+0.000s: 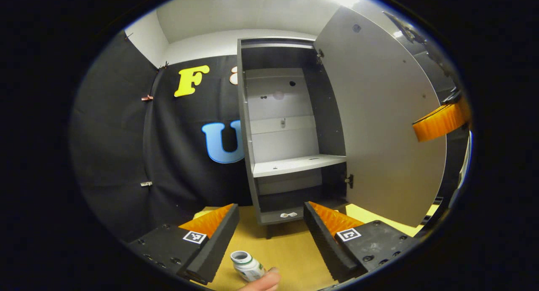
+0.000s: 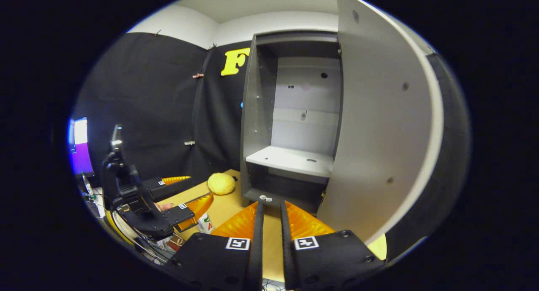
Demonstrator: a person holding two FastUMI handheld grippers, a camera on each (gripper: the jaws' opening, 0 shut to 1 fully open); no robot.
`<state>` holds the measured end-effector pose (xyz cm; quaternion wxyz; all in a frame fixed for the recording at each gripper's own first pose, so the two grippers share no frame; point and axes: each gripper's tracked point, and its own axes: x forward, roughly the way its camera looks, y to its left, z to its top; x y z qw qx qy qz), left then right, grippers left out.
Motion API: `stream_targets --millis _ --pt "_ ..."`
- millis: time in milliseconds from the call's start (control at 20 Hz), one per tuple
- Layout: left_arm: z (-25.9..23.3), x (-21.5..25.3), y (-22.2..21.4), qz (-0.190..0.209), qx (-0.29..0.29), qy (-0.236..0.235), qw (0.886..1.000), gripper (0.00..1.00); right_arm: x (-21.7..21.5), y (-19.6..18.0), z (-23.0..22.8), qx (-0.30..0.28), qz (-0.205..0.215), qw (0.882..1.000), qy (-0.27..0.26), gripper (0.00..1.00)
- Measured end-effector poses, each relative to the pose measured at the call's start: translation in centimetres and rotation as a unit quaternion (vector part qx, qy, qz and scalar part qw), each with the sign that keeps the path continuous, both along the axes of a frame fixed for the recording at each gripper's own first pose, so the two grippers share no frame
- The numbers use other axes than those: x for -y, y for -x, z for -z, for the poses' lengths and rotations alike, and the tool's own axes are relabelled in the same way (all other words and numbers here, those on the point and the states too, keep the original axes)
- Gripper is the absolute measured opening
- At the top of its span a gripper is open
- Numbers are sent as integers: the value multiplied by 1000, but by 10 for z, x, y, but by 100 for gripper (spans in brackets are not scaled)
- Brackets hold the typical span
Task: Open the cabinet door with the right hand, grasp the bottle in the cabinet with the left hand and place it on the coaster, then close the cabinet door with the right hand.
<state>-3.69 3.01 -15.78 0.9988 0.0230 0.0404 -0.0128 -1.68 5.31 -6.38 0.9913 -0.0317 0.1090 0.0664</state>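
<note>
The cabinet is seen at frame centre with its door swung wide to the right and its shelf bare. The left claw is held spread at the bottom of the left gripper view, above the worktop; the bottle is seen between its fingers at the lower edge, touched by a fingertip. The right claw is nearly pressed together, nothing pinched, before the cabinet's base. A yellow round object lies left of the cabinet.
</note>
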Motion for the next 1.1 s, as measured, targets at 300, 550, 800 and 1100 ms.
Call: stream_targets --millis 300,550,800,1100 --pt "-73 20 -5 1 12 45 999 96 32 62 -58 34 -18 998 -48 39" --pt "-121 35 -19 -6 44 38 998 96 93 83 -63 56 41 994 -79 77" --pt "-125 46 -13 -14 42 27 999 99 147 68 -71 87 84 989 -79 98" --pt "-118 20 5 -51 29 17 998 96 162 32 -82 108 65 989 -71 98"
